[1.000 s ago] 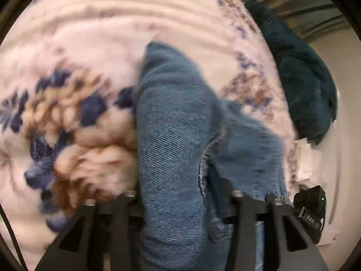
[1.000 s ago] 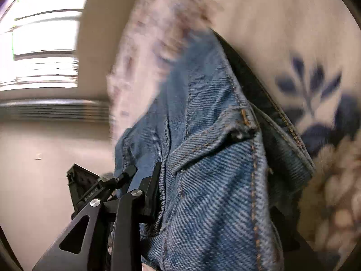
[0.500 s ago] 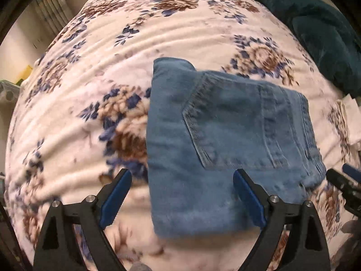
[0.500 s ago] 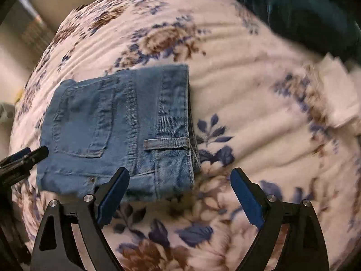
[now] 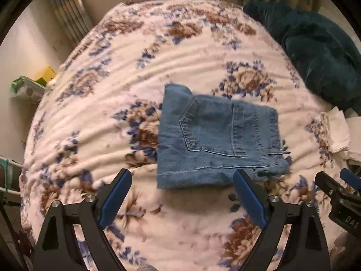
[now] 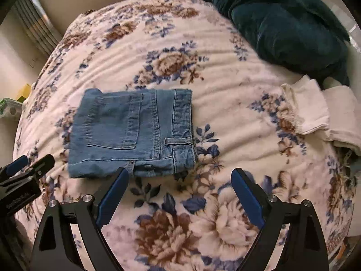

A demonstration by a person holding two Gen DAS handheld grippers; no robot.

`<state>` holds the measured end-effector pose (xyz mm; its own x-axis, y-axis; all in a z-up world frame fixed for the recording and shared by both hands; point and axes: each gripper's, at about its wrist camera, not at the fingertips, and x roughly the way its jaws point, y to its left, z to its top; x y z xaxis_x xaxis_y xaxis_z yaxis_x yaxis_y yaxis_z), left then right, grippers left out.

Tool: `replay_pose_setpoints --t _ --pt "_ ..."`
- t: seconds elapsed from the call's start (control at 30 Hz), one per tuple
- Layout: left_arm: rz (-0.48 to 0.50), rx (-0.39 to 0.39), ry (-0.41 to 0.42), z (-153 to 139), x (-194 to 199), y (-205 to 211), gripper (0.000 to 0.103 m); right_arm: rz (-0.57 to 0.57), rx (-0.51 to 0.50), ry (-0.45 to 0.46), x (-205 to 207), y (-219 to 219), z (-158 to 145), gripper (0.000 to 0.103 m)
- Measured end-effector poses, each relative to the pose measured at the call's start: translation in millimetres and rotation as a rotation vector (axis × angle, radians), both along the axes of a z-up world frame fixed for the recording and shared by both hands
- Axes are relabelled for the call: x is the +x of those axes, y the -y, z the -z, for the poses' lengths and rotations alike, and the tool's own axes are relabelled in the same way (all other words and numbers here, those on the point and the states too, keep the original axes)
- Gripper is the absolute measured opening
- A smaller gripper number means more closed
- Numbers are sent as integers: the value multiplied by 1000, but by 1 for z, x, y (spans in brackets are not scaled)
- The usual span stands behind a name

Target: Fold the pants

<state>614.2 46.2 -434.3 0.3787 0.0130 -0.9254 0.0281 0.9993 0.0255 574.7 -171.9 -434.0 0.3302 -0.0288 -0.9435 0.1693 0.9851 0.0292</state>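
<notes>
Jeans [image 5: 216, 140], folded into a compact rectangle, lie near the middle of the floral bed [image 5: 112, 79]; a second ago both tools pinched the denim. Now the left hand-held gripper [image 5: 182, 194] and right hand-held gripper [image 6: 180, 192] hover spread, drawn back, holding nothing.

Folded jeans [image 5: 216, 140] lie on floral blanket [image 5: 112, 72]; left gripper [image 5: 182, 181] hovers, fingers [image 5: 116, 194] spread.

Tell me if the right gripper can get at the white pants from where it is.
Probably yes. The right gripper is open and empty, and the white pants lie uncovered on the blanket to its right, beside the pillow, with only bare blanket between.
</notes>
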Motion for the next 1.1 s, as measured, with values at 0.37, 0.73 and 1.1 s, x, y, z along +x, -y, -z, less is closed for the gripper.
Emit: replay_pose_setpoints --t 0.37,0.73,1.1 --pt "-3 -17 97 -131 -118 -7 92 -17 -49 109 -102 -16 -140 94" --pt "40 -22 231 -264 -253 -26 92 -4 -91 246 -268 -46 -301 94" --pt "46 2 314 -351 -359 -22 92 -58 -87 348 -405 -56 -426 94"
